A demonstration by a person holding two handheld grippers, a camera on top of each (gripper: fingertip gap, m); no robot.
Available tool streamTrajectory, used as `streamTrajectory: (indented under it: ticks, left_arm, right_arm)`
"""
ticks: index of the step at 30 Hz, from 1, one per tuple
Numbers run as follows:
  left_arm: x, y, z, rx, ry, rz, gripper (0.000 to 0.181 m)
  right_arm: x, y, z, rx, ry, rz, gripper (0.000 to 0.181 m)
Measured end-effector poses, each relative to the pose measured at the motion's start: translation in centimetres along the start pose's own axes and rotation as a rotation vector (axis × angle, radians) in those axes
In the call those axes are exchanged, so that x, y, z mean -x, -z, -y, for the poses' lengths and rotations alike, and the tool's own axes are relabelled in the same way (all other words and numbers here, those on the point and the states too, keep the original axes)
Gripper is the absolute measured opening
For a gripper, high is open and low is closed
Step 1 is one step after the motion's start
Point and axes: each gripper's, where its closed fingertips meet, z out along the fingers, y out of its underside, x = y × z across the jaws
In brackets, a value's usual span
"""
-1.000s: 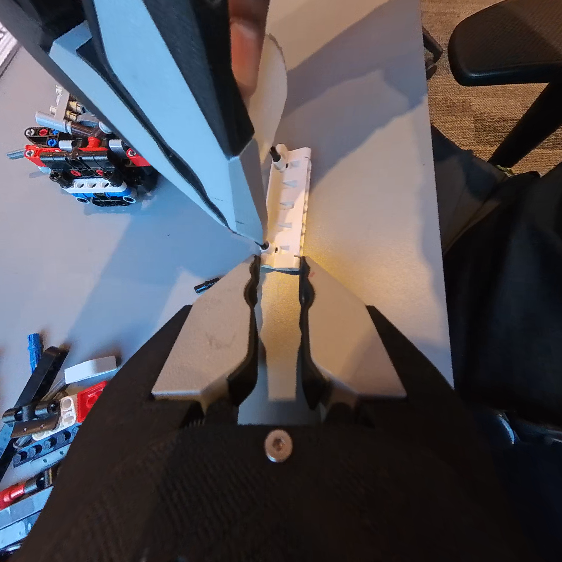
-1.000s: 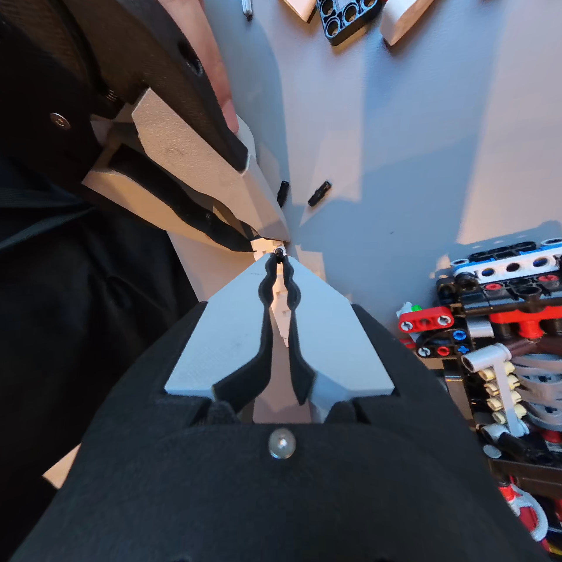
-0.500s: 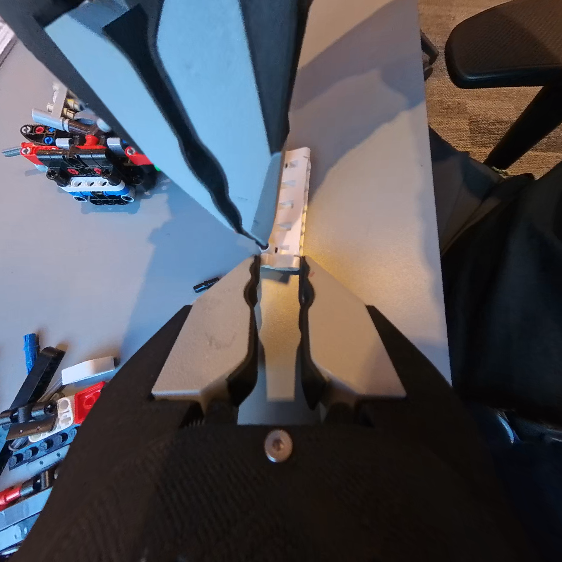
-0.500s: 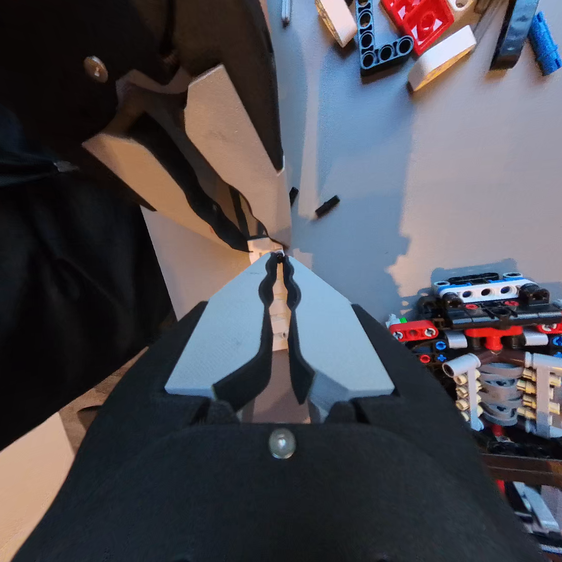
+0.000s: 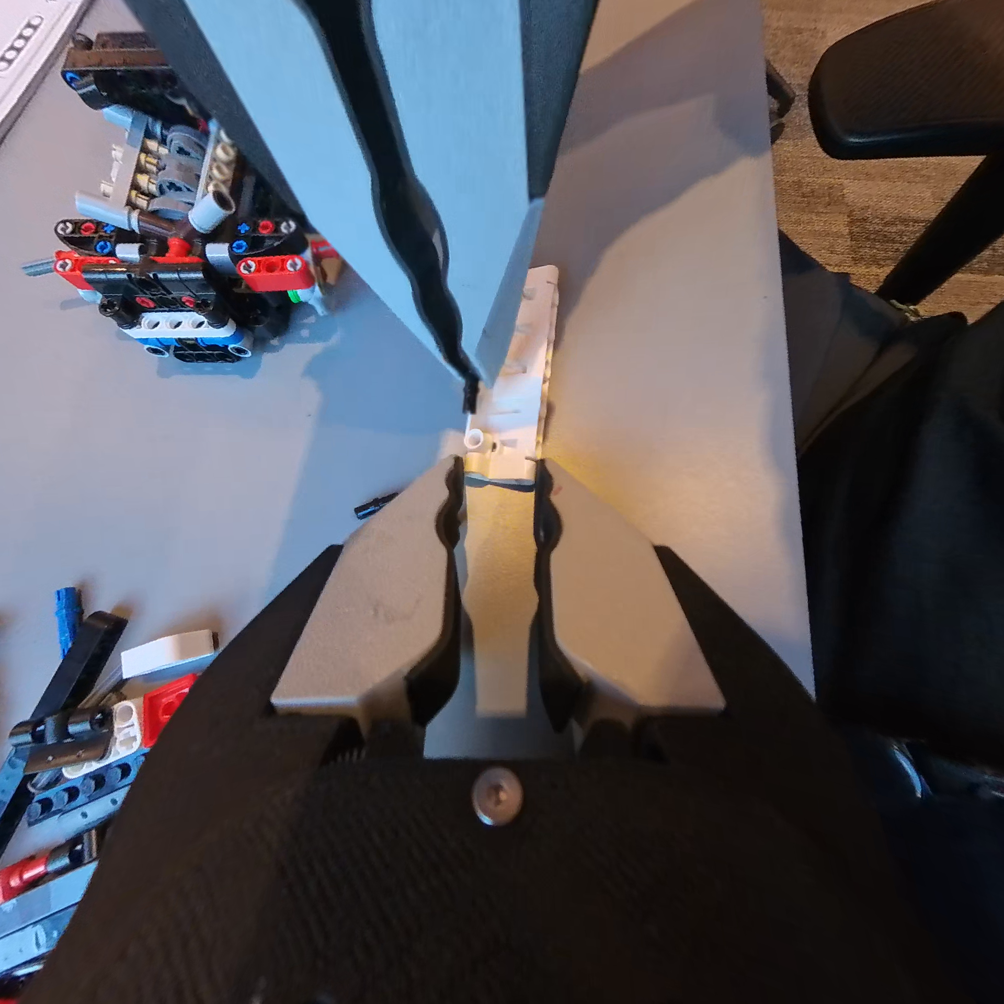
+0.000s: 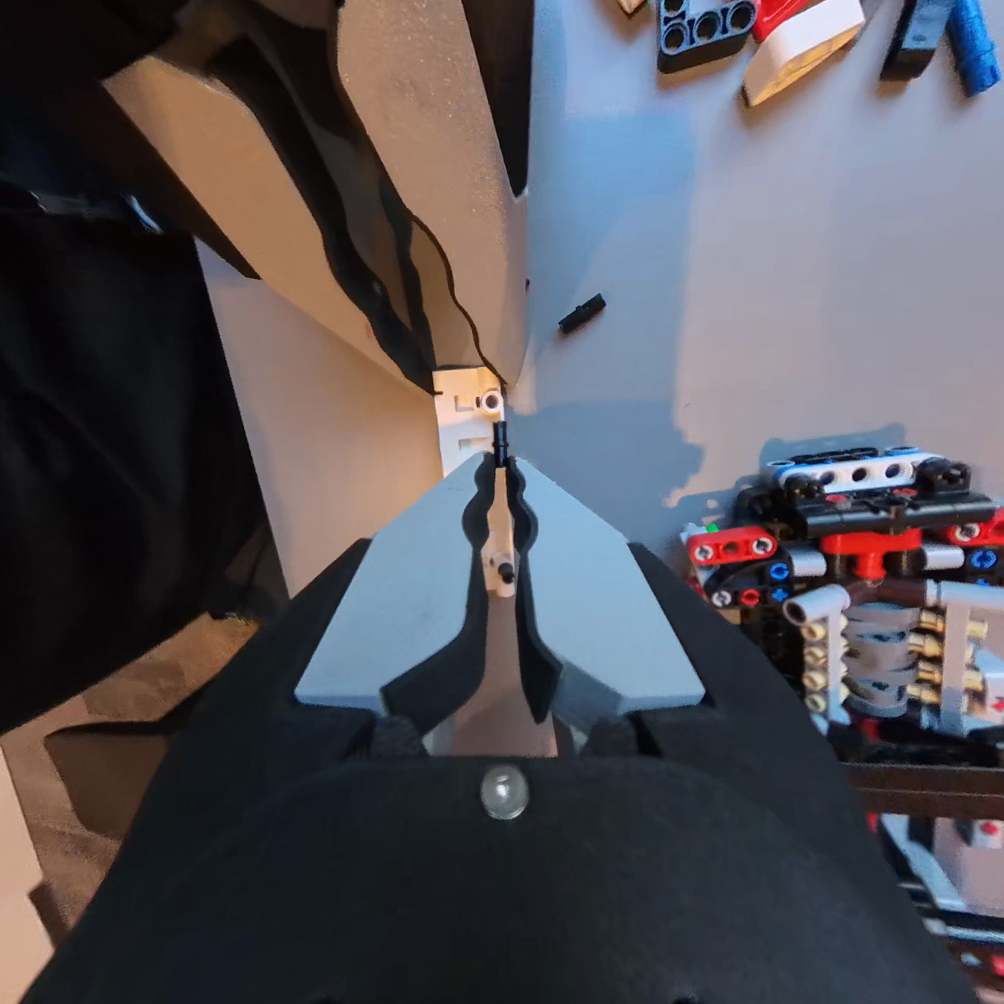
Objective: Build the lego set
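Note:
My left gripper point(image 5: 500, 472) is shut on one end of a long white lego panel point(image 5: 529, 347) and holds it above the grey table. It also shows at the top of the right wrist view point(image 6: 470, 375). My right gripper point(image 6: 501, 462) is shut on a small black pin point(image 6: 500, 437) that sticks out of its tips. The pin points at a round hole point(image 6: 491, 402) in the panel's corner and stops just short of it. In the left wrist view the right gripper point(image 5: 470, 380) comes down from the top. A second black pin point(image 6: 506, 571) sits in the panel's other end.
A partly built red, black and grey model point(image 5: 179, 261) stands on the table point(image 5: 163, 462), also in the right wrist view point(image 6: 869, 548). A loose black pin point(image 5: 375, 502) lies nearby. A pile of loose parts point(image 5: 92, 701) lies beyond it. The table edge and a chair point(image 5: 918, 81) lie beside the panel. The grippers are tip to tip, or close to it.
My right gripper has swung round and drawn back slightly, so the pin that was at the hole now stands just clear of it. The left gripper keeps the panel still.

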Motion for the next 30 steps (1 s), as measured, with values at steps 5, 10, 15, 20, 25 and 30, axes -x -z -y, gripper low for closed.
streamTrajectory:
  ticks: [5, 10, 15, 20, 25, 30]
  left_arm:
    - [-0.1, 0.3, 0.4, -0.031, -0.017, 0.003, 0.023]
    - [-0.3, 1.1, 1.1, -0.101, -0.011, -0.007, 0.030]
    - [-0.4, 1.5, 1.5, -0.136, -0.008, -0.021, 0.025]
    - [-1.0, 1.3, 2.4, -0.167, -0.033, -0.028, 0.014]
    - [-0.8, 0.9, 2.1, -0.138, -0.065, 0.008, 0.006]
    - [-0.6, 1.1, 2.1, -0.142, -0.077, 0.029, 0.002]
  right_arm:
    - [0.9, 0.4, 0.1, -0.101, -0.079, 0.035, 0.002]
    - [1.4, 0.4, -0.4, -0.146, -0.118, 0.030, 0.002]
    - [1.7, 0.8, -0.1, -0.193, -0.126, 0.038, 0.002]
    - [2.1, 0.8, 0.9, -0.233, -0.115, 0.057, 0.002]
    - [2.4, 0.6, 1.7, -0.261, -0.117, 0.091, 0.002]
    - [2.4, 0.6, 1.7, -0.275, -0.142, 0.112, 0.002]
